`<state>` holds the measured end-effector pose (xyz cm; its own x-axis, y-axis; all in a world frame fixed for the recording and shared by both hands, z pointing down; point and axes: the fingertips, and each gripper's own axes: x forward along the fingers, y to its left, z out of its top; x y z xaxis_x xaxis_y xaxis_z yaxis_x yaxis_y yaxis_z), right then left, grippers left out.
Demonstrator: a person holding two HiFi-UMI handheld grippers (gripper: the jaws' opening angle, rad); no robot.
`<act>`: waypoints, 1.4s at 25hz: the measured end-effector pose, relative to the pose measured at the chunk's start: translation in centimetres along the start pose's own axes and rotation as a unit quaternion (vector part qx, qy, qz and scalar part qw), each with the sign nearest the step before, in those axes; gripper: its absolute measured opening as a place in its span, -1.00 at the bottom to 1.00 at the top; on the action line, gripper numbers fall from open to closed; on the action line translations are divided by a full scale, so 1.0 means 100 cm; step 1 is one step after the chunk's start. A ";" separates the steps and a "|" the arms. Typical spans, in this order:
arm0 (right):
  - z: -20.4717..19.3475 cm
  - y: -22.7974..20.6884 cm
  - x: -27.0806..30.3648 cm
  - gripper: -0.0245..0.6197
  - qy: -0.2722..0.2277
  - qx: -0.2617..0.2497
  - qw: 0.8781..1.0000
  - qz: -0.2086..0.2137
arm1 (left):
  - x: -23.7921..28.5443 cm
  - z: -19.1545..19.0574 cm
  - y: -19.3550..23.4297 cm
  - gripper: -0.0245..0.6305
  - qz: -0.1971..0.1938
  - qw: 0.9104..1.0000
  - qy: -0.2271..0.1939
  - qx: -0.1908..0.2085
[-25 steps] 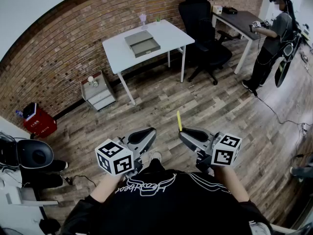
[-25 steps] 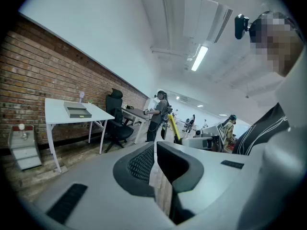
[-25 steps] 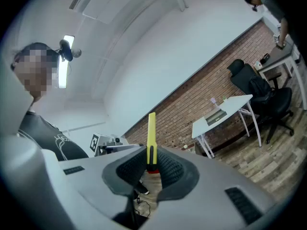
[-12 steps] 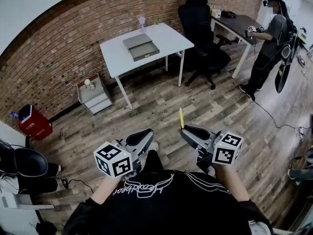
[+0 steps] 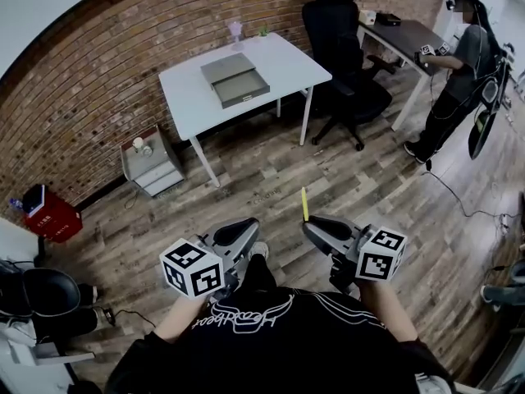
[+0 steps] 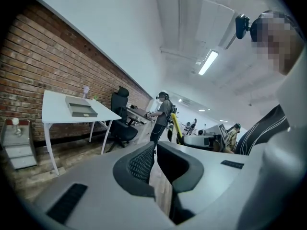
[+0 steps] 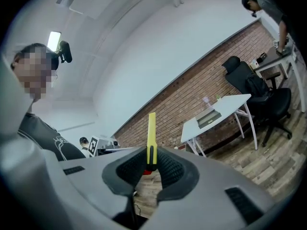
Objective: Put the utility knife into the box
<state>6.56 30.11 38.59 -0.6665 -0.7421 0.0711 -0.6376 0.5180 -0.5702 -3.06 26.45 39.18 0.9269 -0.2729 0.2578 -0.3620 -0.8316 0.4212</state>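
Head view shows the person standing on the wooden floor [image 5: 271,167], with both grippers held near the body, side by side and a little apart. The right gripper [image 5: 308,224] is closed on a yellow knife [image 5: 303,203]; the knife stands between the two pads and its thin end points away from the person, toward the far table. In the right gripper view the pads press on the lower part of the knife [image 7: 151,138] from both sides, and the rest of it rises above the jaws. The left gripper [image 5: 250,222] is at the left of it, and in the left gripper view its jaws [image 6: 154,147] are brought together at the tips with nothing between them. The grey box [image 5: 235,79] lies on the white table [image 5: 283,62], far from both grippers, near the brick wall [image 5: 98,80]. A black chair [image 5: 344,64] stands to the right of the table, and a small grey cabinet [image 5: 152,162] stands on the floor to its left. At the far right another person [image 5: 463,64] stands beside a dark desk [image 5: 406,35].
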 end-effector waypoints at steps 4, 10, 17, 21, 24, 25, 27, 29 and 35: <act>0.017 -0.024 0.030 -0.72 0.004 0.012 1.000 -0.008 | 0.016 0.022 0.035 -0.80 -0.007 1.000 0.007 -0.008; 0.044 -0.060 0.079 -0.72 0.019 0.021 0.999 -0.019 | 0.036 0.055 0.090 -0.80 -0.016 1.000 0.009 -0.023; 0.080 -0.095 0.146 -0.72 0.039 0.022 0.999 -0.015 | 0.050 0.097 0.161 -0.80 -0.009 0.999 0.000 -0.037; 0.096 -0.114 0.185 -0.72 0.050 0.020 0.998 -0.009 | 0.055 0.115 0.202 -0.80 0.000 0.999 -0.007 -0.045; 0.107 -0.127 0.213 -0.72 0.057 0.015 0.998 -0.005 | 0.059 0.128 0.231 -0.80 0.005 0.999 -0.012 -0.049; 0.110 -0.130 0.221 -0.72 0.057 0.013 0.998 -0.003 | 0.060 0.132 0.239 -0.80 0.006 0.999 -0.013 -0.048; 0.116 -0.138 0.234 -0.72 0.058 0.009 0.998 -0.002 | 0.062 0.140 0.253 -0.80 0.007 0.999 -0.014 -0.044; 0.124 -0.146 0.246 -0.72 0.056 0.005 0.998 -0.003 | 0.065 0.150 0.266 -0.80 0.006 0.999 -0.016 -0.040; 0.142 -0.162 0.268 -0.72 0.042 -0.001 0.999 -0.003 | 0.073 0.167 0.295 -0.80 0.008 0.999 -0.014 -0.030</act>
<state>4.46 -4.19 38.11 -0.6927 -0.7067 0.1439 -0.6425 0.5141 -0.5683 -5.34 -8.16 38.92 0.9228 -0.3011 0.2403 -0.3820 -0.7963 0.4691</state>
